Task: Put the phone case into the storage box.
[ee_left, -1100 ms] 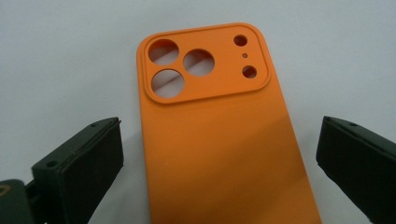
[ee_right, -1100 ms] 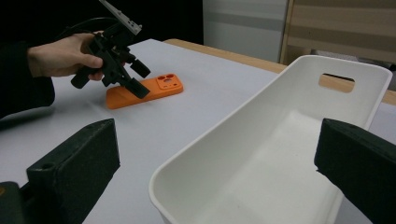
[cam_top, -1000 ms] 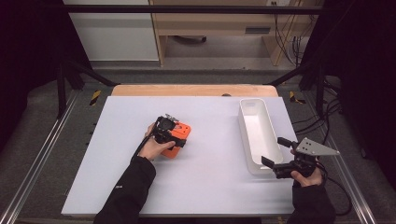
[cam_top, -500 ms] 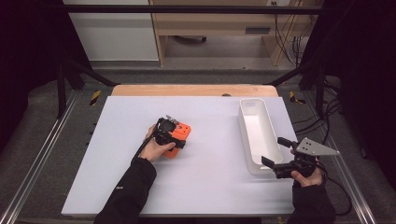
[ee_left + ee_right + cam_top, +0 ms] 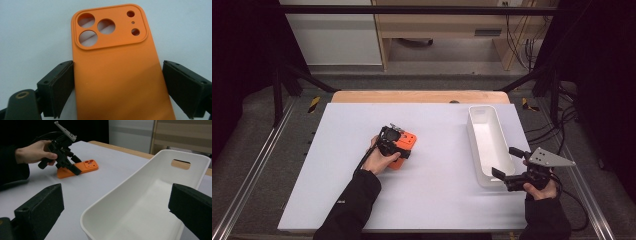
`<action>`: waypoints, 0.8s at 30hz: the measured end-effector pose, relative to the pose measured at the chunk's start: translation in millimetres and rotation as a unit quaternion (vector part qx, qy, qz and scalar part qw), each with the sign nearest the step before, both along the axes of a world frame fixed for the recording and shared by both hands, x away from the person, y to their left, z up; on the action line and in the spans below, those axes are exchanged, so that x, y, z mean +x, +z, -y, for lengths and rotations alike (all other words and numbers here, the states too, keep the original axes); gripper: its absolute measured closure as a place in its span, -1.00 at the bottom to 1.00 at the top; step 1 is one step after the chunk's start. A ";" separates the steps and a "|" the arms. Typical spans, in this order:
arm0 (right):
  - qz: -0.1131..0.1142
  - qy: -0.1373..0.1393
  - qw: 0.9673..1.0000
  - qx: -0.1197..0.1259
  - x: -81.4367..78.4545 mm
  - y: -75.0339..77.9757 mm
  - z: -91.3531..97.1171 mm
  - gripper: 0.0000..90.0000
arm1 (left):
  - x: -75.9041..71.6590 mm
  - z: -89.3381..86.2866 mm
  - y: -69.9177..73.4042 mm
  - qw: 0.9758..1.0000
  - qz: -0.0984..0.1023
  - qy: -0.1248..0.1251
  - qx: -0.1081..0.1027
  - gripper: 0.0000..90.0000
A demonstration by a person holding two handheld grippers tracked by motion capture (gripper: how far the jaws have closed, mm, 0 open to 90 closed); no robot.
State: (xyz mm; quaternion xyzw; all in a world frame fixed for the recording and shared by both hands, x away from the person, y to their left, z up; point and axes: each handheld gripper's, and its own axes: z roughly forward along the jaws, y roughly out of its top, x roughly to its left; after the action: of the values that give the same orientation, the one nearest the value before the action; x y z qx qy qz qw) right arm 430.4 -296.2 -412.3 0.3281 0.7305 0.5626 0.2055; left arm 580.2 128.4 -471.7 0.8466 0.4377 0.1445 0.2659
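An orange phone case (image 5: 406,144) lies flat on the white table, camera cut-outs facing away from the person. My left gripper (image 5: 399,150) points down over it with a jaw on each long side. In the left gripper view the case (image 5: 117,50) sits between the jaws, which have just been closing. The left pad (image 5: 62,87) meets the case's edge and the right pad (image 5: 182,87) stands a little off it. My right gripper (image 5: 506,162) is open at the near end of the white bin (image 5: 472,132), nothing between its jaws.
The long white bin (image 5: 140,175) is empty and lies at the table's right side, with a handle slot in its far wall. A wooden strip (image 5: 419,96) runs along the table's far edge. Metal rails flank the table.
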 end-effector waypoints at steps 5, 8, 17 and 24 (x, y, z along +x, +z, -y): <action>0.001 0.000 1.000 0.002 -0.5 0.6 0.1 -0.99 | 0.0 -0.1 0.2 1.000 0.000 0.001 0.000 -0.73; 0.001 0.001 1.000 0.001 -0.5 0.5 0.0 -0.99 | 0.6 -2.0 0.6 1.000 0.000 0.000 -0.006 -0.72; 0.001 0.001 1.000 0.001 -0.2 0.4 0.1 -0.99 | -3.7 -5.3 11.3 1.000 0.015 -0.014 -0.017 -0.72; 0.000 0.001 1.000 0.002 -0.4 0.6 0.3 -0.99 | -9.5 -7.6 25.3 0.999 0.028 -0.019 -0.024 -0.71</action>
State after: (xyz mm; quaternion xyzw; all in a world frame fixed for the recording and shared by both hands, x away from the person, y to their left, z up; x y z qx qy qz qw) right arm 430.0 -296.5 -411.7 0.3273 0.7299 0.5641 0.2047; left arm 570.7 136.0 -446.4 0.8437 0.4178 0.1524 0.3006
